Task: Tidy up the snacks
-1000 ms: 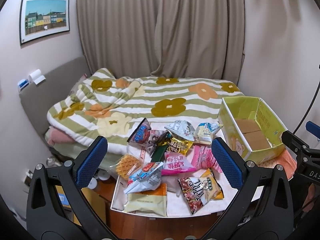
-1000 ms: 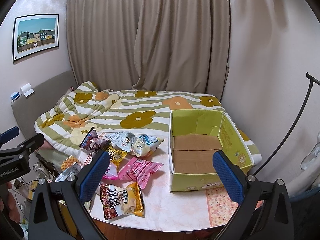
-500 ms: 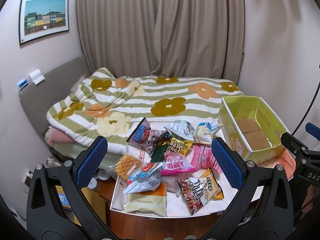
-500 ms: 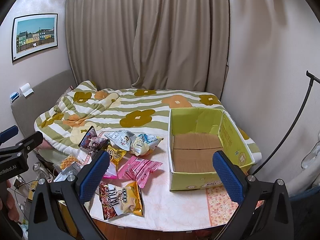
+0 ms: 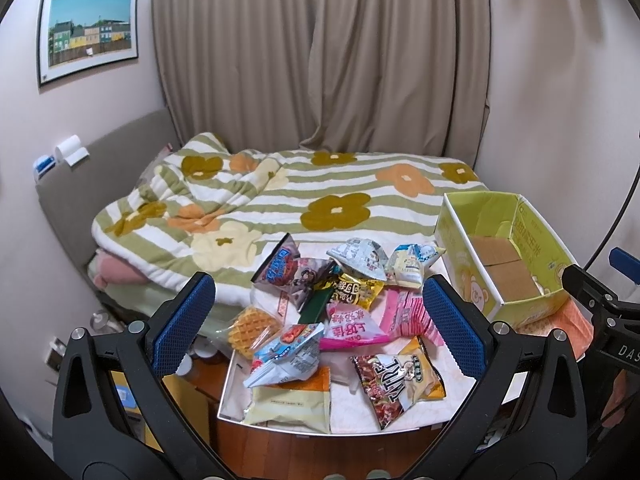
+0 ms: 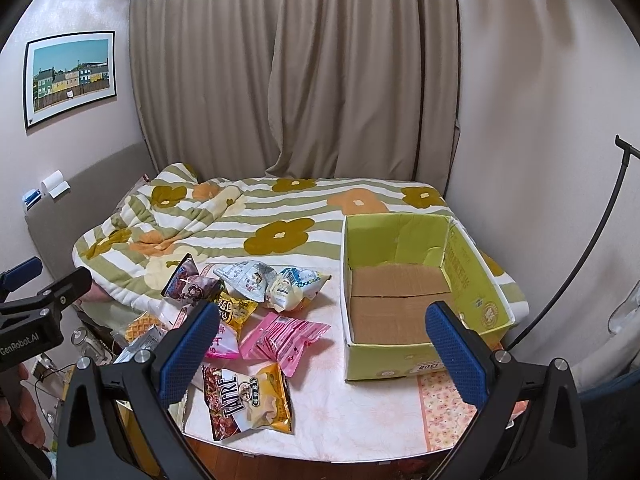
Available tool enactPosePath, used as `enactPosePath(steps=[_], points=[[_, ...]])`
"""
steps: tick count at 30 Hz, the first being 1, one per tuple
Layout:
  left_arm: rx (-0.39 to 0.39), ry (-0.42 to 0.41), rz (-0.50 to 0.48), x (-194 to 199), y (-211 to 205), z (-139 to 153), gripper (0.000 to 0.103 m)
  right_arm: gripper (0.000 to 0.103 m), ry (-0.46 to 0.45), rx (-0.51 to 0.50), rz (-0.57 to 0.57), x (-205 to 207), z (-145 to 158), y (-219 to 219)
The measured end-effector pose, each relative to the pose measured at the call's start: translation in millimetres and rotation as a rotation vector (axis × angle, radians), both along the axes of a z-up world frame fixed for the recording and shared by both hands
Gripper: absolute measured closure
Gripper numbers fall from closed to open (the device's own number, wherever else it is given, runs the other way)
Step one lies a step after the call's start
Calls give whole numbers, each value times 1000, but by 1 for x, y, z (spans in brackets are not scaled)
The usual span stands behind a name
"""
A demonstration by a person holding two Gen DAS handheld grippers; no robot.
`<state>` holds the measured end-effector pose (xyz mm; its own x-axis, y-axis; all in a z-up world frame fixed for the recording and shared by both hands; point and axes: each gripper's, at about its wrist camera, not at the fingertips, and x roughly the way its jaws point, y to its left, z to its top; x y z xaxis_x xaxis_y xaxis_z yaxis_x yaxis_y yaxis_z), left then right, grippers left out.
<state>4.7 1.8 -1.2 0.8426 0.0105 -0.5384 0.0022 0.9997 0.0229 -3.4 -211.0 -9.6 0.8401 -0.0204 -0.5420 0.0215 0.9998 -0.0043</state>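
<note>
A heap of snack bags [image 5: 344,312] lies on the left half of a small white table [image 6: 360,424]. It holds a TATRE chip bag [image 6: 248,400], a pink packet [image 6: 284,338], a waffle pack [image 5: 254,326] and several others. An empty yellow-green cardboard box [image 6: 416,284] stands on the table's right side, also in the left wrist view [image 5: 504,256]. My left gripper [image 5: 318,324] is open and empty, above the heap. My right gripper [image 6: 322,344] is open and empty, between the heap and the box.
A bed with a green-striped flower quilt [image 5: 304,204] lies right behind the table. Curtains [image 5: 320,52] hang at the back. A black stand pole [image 6: 584,248] leans at the right wall. A framed picture [image 5: 88,32] hangs on the left wall.
The right gripper has drifted slightly, so the box and snacks sit a little lower in its view. The left view is nearly unchanged. Both grippers stay open.
</note>
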Motion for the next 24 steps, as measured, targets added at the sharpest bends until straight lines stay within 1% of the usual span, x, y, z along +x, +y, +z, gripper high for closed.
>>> enactPosePath(steps=[5, 10, 17, 21, 24], points=[[-3, 1, 0, 0, 0, 0, 0, 0, 3, -2, 6, -1, -1, 2], [-11, 10, 0, -1, -2, -9, 0, 0, 4, 1, 10, 0, 0, 2], [-16, 10, -1, 0, -2, -10, 0, 0, 3, 0, 9, 0, 0, 2], [-39, 16, -10, 1, -3, -11, 0, 0, 1, 4, 12, 4, 1, 0], [-42, 27, -12, 3, -4, -12, 0, 0, 3, 7, 14, 4, 1, -1]])
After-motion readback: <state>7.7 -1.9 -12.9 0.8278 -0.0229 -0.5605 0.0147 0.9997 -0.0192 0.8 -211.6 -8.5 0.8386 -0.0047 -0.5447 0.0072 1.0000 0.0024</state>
